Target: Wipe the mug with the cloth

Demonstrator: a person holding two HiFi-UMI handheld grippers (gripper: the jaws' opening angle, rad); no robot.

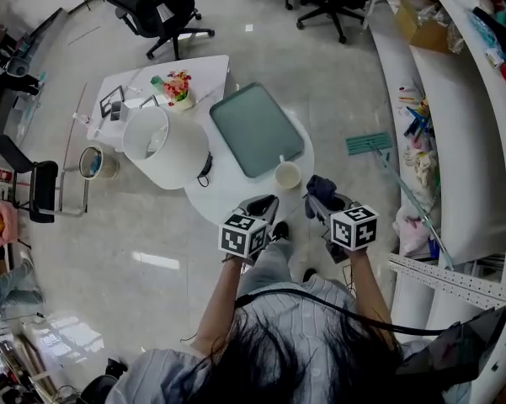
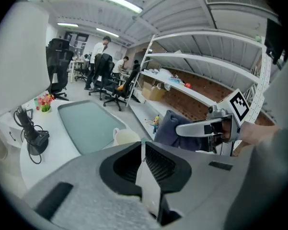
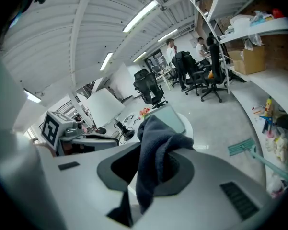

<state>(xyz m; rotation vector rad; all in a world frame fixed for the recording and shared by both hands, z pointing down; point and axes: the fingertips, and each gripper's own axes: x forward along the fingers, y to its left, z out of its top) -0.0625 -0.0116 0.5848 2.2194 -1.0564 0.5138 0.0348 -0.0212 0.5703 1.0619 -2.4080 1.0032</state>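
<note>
A cream mug [image 1: 287,175] stands near the front edge of the round white table [image 1: 223,196]. In the left gripper view the mug [image 2: 125,136] shows just beyond my jaws. My left gripper [image 1: 265,202] hovers left of and nearer than the mug, and its jaws [image 2: 143,145] are shut with nothing between them. A dark blue-grey cloth [image 1: 322,188] hangs bunched from my right gripper [image 1: 320,195], just right of the mug. In the right gripper view the jaws [image 3: 155,150] are shut on the cloth [image 3: 158,143], which drapes over them and hides the mug.
A grey-green tray [image 1: 257,129] lies behind the mug. A large white lampshade [image 1: 164,146] stands at the table's left, with a black corded device [image 1: 205,171] beside it. A small flower pot [image 1: 177,87] sits on a second table. Shelves [image 1: 455,124] run along the right, and office chairs [image 1: 160,11] stand behind.
</note>
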